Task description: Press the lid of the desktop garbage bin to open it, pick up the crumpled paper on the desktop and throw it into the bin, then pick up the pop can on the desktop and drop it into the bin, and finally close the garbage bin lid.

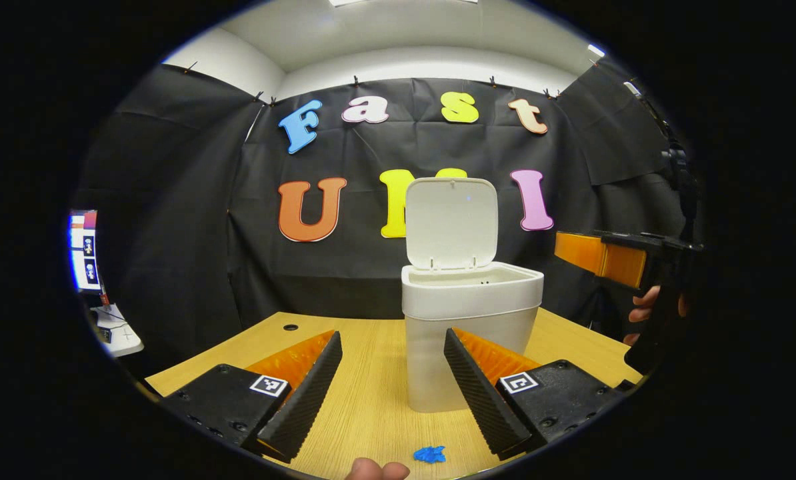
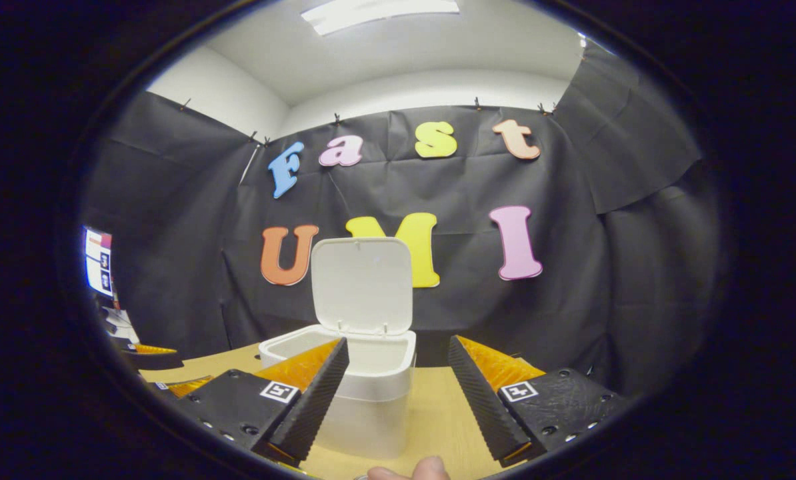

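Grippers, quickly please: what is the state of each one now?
Left gripper: open, holding nothing.
Right gripper: open, holding nothing.

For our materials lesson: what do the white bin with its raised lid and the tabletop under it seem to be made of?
White desktop bin and its raised lid: probably moulded plastic, matte, with smooth rounded corners and small moulded clips. Tabletop: pale wood-grain surface with fine straight streaks, likely laminate rather than solid wood, though that cannot be told.
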Motion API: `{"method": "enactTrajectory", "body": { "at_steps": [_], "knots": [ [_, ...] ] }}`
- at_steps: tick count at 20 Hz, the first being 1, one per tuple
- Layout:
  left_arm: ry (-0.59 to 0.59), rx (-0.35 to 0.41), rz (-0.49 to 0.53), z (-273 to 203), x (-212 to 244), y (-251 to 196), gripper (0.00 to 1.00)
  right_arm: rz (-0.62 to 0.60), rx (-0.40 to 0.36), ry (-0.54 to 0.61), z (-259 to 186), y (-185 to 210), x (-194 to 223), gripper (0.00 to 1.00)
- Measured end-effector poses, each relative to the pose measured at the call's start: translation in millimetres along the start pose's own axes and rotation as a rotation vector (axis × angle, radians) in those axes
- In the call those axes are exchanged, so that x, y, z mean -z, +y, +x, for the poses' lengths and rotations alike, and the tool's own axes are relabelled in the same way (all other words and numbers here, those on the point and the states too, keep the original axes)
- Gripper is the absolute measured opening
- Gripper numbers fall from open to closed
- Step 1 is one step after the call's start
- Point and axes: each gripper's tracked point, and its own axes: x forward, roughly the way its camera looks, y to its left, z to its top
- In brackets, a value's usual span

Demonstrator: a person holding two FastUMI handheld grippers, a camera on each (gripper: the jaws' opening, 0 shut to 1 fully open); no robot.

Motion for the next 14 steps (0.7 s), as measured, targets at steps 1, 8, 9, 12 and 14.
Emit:
{"method": "enactTrajectory", "body": {
  "at_steps": [1,8,9,12,14],
  "knots": [
    [0.009,0.005,0.000,0.0,4.9,-3.1,0.99,0.004,-0.005,0.009,-4.4,-0.5,6.6,0.94],
    [0.120,0.043,-0.001,-11.9,57.5,-29.0,0.99,0.008,0.010,0.065,-21.2,-18.5,46.1,0.94],
    [0.132,0.042,-0.004,-13.3,62.9,-29.7,0.99,0.008,0.009,0.076,-22.1,-20.5,52.6,0.94],
    [0.169,0.048,-0.013,-17.8,80.5,-34.2,0.99,0.017,0.013,0.089,-28.9,-26.4,62.9,0.94],
    [0.204,0.045,-0.006,-21.1,96.2,-35.0,0.99,0.005,0.031,0.084,-35.2,-36.7,69.4,0.94]
  ]
}}
